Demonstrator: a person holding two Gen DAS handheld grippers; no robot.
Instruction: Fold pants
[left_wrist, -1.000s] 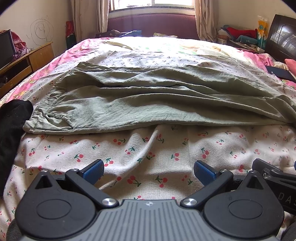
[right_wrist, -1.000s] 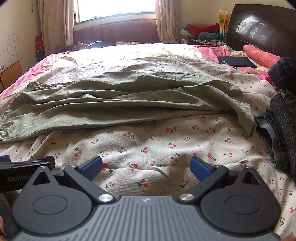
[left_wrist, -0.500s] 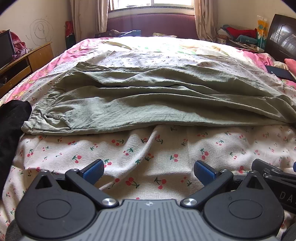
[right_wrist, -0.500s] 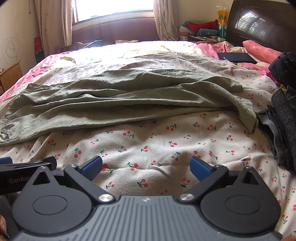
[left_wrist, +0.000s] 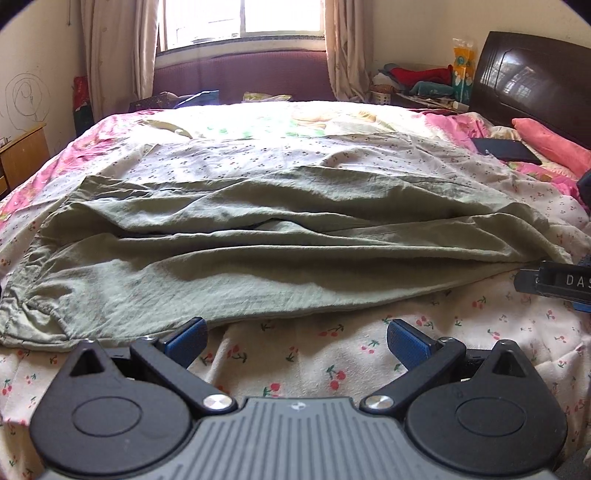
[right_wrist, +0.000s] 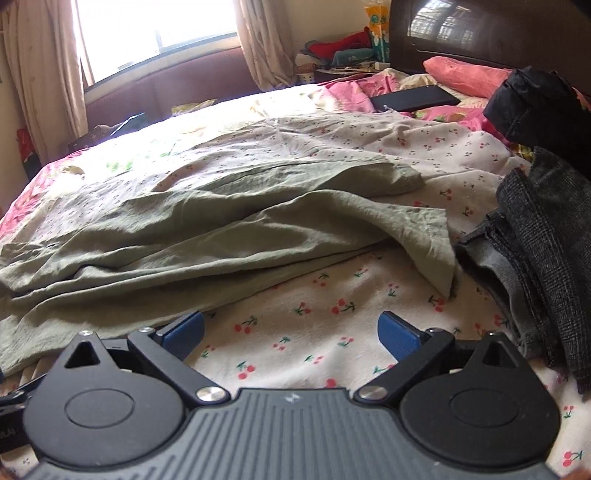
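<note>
Across the cherry-print sheet (left_wrist: 332, 354) we see the green pants (left_wrist: 258, 251) spread flat, a wooden cabinet (left_wrist: 22, 155) far left, dark folded clothes (right_wrist: 535, 258) right. Our left gripper (left_wrist: 297, 338) and right gripper (right_wrist: 291, 330) both gape wide, empty, at the pants' near edge.

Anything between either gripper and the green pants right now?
Nothing visible. Only bare cherry-print bedsheet lies between the open left gripper and the near edge of the wrinkled sage-green cloth pants. The open right gripper also faces clear sheet; the dark folded clothes sit off to its right.
</note>
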